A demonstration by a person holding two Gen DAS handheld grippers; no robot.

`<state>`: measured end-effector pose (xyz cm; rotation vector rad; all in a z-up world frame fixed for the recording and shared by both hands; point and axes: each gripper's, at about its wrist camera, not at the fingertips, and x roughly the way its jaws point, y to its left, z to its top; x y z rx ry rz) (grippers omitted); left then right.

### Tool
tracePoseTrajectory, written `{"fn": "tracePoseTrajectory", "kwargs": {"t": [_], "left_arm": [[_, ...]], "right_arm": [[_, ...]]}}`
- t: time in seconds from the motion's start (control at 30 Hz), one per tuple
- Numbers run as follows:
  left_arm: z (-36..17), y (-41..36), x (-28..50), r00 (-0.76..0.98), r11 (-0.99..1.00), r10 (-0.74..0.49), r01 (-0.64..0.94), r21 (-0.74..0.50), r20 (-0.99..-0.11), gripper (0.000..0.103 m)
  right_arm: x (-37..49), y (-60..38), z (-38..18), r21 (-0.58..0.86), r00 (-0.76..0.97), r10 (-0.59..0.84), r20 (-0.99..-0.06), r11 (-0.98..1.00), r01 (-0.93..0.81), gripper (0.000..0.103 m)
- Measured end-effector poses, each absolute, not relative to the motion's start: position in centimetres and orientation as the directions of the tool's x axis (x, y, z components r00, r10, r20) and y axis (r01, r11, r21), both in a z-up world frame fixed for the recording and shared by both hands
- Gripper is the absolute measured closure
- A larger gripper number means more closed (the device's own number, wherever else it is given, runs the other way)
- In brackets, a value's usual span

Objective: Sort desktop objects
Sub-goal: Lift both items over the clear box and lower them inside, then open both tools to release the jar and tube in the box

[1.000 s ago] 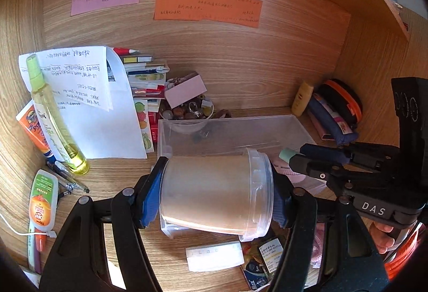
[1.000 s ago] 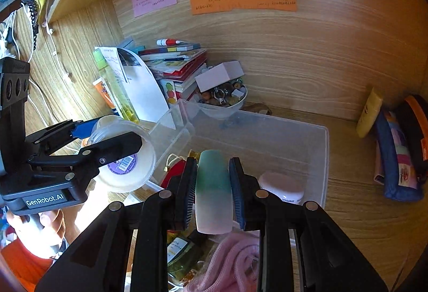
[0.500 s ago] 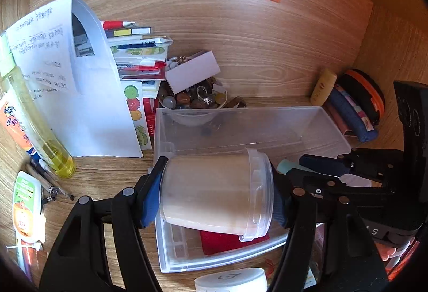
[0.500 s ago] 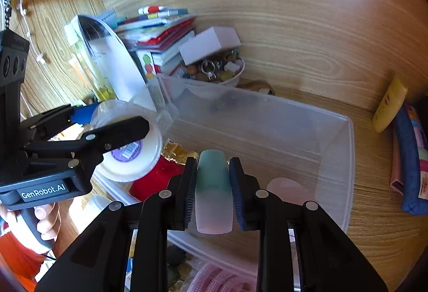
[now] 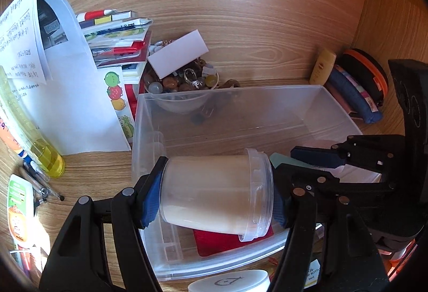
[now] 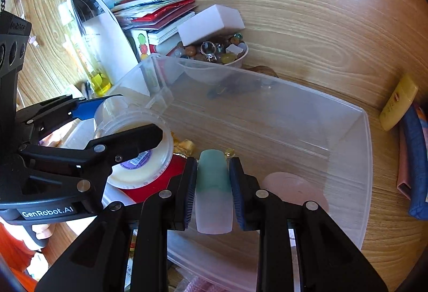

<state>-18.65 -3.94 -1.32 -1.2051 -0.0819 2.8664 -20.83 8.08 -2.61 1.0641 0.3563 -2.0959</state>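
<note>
The left gripper [image 5: 216, 201] pinched a lidded tub [image 5: 214, 195] sideways between its pads, hanging just above the clear bin's [image 5: 149, 131] near-left corner, presumably for dropping in. Beside it, the right gripper [image 6: 214, 193] clamped a green-capped tube [image 6: 213, 190] (pale-bodied) over the bin's front, likely bound there too.

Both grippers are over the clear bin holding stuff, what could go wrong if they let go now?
The tub, lying sideways in the left hand-held gripper, may roll when released inside the bin. The right hand-held gripper, holding the green tube, sits close beside the left one, so they might knock together. The tube could also land on the pink disc and slide off.
</note>
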Motion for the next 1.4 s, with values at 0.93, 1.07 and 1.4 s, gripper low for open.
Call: {"fn": "tracePoseTrajectory", "kwargs": {"t": [0.93,1.07,1.4], "left_arm": [[1.2,-3.5,-15.7,-0.774,-1.000,0.012,-0.011,-0.005,-0.634,0.032],[2.0,-3.6,-14.3,-0.791,-1.000,-0.007,-0.001,0.013,-0.612,0.028],[2.0,-4.3,-11.4,-0.792,-0.999,-0.029,0.014,0.029,-0.610,0.021]], "right_arm": [[-19.3,9.1,0.0,0.006,-0.468,-0.472,-0.747,-0.709,0.705,0.042],[-18.6,10.5,1.1,-0.001,-0.501,-0.467,-0.729,-0.730,0.683,0.034],[-16.3,14.6,2.4,0.018,-0.547,-0.463,-0.697,-0.775,0.632,0.023]]}}
